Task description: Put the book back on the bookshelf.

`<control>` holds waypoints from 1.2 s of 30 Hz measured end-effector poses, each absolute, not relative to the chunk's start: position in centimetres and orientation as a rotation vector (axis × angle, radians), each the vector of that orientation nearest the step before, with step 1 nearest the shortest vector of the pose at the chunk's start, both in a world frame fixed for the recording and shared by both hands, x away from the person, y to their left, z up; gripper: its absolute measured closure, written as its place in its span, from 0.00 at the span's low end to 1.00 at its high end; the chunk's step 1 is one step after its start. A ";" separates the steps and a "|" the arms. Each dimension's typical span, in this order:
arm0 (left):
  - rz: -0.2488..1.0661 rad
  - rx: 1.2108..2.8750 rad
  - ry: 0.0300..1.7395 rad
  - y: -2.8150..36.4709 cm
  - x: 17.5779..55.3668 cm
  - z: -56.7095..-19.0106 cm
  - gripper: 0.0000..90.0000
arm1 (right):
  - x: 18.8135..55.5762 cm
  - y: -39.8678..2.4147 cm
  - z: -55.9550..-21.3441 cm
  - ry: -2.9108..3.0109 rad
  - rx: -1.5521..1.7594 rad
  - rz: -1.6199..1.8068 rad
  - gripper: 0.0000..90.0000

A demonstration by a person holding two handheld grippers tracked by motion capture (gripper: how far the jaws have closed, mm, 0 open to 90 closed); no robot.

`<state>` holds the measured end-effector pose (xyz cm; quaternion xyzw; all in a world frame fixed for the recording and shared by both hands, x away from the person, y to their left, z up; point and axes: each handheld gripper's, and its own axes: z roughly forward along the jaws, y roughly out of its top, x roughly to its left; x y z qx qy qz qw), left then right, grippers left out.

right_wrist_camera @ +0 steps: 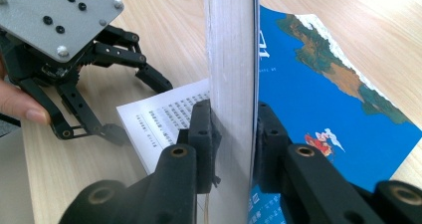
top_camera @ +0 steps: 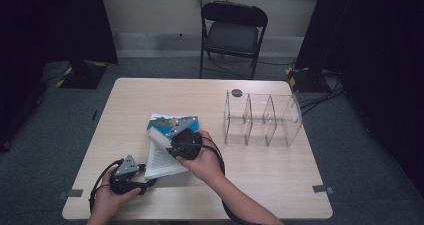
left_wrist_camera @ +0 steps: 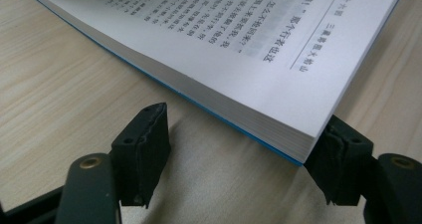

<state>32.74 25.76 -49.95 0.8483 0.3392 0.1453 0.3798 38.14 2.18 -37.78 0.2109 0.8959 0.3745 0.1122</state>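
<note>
An open book (top_camera: 161,161) with a blue illustrated cover (right_wrist_camera: 323,104) lies left of the table's centre. My right gripper (right_wrist_camera: 231,119) is shut on a thick wad of pages (right_wrist_camera: 231,55) together with the cover, and holds them on edge above the rest of the book. My left gripper (left_wrist_camera: 244,132) is open at the near corner of the flat-lying printed pages (left_wrist_camera: 239,45). Its right pad (left_wrist_camera: 336,157) sits against that corner, while its left pad (left_wrist_camera: 142,147) is clear of the book over bare table. In the high view the left gripper (top_camera: 146,175) is at the book's near-left corner.
A clear acrylic rack (top_camera: 262,117) with several upright dividers stands right of centre on the wooden table (top_camera: 280,180). A small dark disc (top_camera: 236,92) lies behind it. A black folding chair (top_camera: 232,32) stands beyond the table's far edge.
</note>
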 end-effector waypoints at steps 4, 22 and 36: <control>0.378 2.154 0.868 25.7 32.8 -50.0 0.36 | 38.2 2.3 -37.7 2.632 0.615 1.090 0.83; 0.395 2.126 0.907 25.0 32.8 -50.1 0.37 | 37.7 2.2 -38.5 2.648 0.616 1.086 0.82; 0.400 2.106 0.941 24.8 32.8 -50.1 0.38 | 37.0 2.3 -40.2 2.678 0.547 1.046 0.82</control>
